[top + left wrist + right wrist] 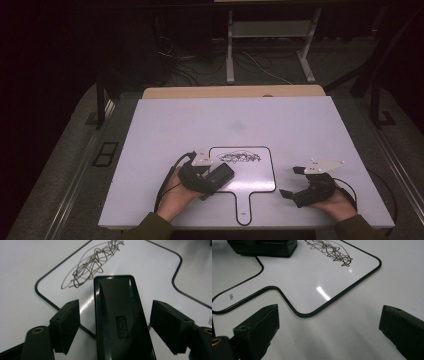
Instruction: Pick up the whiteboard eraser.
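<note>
A small white board (250, 176) with a black rim and a handle lies on the table, a dark scribble (240, 158) on its upper part. A black eraser (221, 175) rests on the board's left edge. In the left gripper view the eraser (120, 320) lies between my left gripper's (115, 307) jaws, with a gap on each side, so the pads do not touch it. My right gripper (293, 182) stands open on the table to the right of the board, nothing between its jaws (329, 312). From there the scribble (329, 250) and the eraser (262, 247) lie beyond it.
The white tabletop (225, 120) spreads wide around the board. A wooden edge (230, 92) runs along its far side. Beyond it are desk legs (230, 55) and loose cables (185, 65) on the dark floor.
</note>
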`<state>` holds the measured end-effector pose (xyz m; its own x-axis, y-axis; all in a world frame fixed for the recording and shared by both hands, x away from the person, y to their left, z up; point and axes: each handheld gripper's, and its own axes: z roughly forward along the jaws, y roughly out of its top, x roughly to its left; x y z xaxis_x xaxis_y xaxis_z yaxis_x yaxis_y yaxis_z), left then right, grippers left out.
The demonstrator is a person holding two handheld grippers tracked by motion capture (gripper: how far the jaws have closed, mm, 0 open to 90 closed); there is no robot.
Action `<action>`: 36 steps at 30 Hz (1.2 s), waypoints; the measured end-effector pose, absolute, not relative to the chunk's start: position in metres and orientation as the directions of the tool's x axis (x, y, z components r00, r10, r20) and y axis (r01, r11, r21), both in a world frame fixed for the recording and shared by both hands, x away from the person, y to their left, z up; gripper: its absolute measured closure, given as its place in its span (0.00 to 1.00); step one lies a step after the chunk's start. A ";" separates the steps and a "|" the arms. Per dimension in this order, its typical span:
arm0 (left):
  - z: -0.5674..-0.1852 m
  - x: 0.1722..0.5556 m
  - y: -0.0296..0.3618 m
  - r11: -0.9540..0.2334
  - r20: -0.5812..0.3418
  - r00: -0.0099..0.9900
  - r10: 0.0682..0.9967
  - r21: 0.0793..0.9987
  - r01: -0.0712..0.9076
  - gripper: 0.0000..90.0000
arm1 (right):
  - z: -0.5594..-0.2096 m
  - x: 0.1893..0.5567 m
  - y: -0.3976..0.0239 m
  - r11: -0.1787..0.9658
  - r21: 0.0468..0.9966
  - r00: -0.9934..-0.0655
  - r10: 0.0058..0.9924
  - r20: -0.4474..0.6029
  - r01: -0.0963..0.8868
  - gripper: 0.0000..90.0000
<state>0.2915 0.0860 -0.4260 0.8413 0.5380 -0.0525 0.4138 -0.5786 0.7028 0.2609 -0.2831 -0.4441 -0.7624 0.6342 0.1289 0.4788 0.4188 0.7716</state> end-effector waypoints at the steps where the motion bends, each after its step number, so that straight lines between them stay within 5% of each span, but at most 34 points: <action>1: -0.427 0.291 0.085 -0.580 -0.052 0.839 0.542 0.699 0.418 0.27 | -0.445 0.261 -0.283 0.412 0.777 -0.761 0.636 0.129 0.476 0.02; 36: -0.433 0.291 0.078 -0.641 -0.048 0.844 0.534 0.627 0.442 0.42 | -0.446 0.261 -0.284 0.426 0.767 -0.760 0.638 0.121 0.480 0.02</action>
